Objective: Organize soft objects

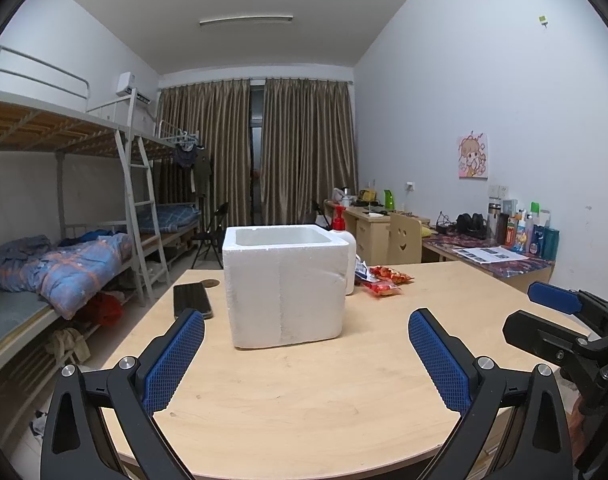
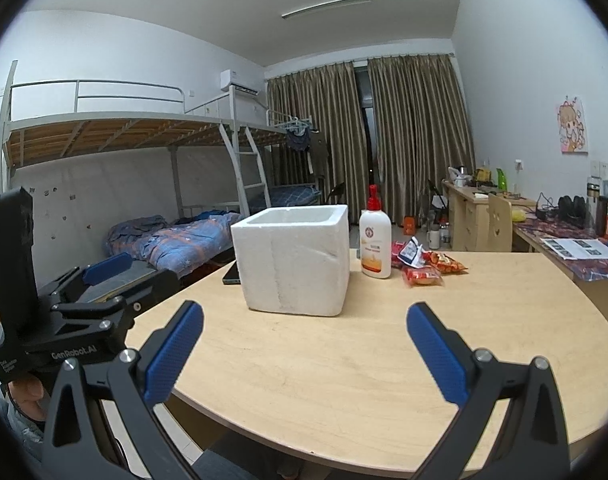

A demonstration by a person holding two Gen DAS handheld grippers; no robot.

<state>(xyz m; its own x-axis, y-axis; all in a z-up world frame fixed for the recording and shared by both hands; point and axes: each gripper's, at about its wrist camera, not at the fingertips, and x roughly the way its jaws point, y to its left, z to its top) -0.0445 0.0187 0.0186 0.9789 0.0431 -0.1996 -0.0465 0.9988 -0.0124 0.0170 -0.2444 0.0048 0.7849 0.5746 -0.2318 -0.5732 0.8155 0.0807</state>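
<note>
A white foam box (image 1: 286, 286) stands open-topped on the wooden table (image 1: 324, 380); it also shows in the right wrist view (image 2: 294, 258). Several red and blue snack packets (image 1: 384, 278) lie behind it to the right, also visible in the right wrist view (image 2: 424, 266). My left gripper (image 1: 306, 336) is open and empty, near the table's front edge, facing the box. My right gripper (image 2: 304, 332) is open and empty, a little further right. Each gripper appears at the edge of the other's view.
A white pump bottle with a red top (image 2: 375, 240) stands right behind the box. A dark phone (image 1: 191, 300) lies left of the box. Bunk beds (image 1: 64, 256) line the left wall, desks (image 1: 484, 248) the right.
</note>
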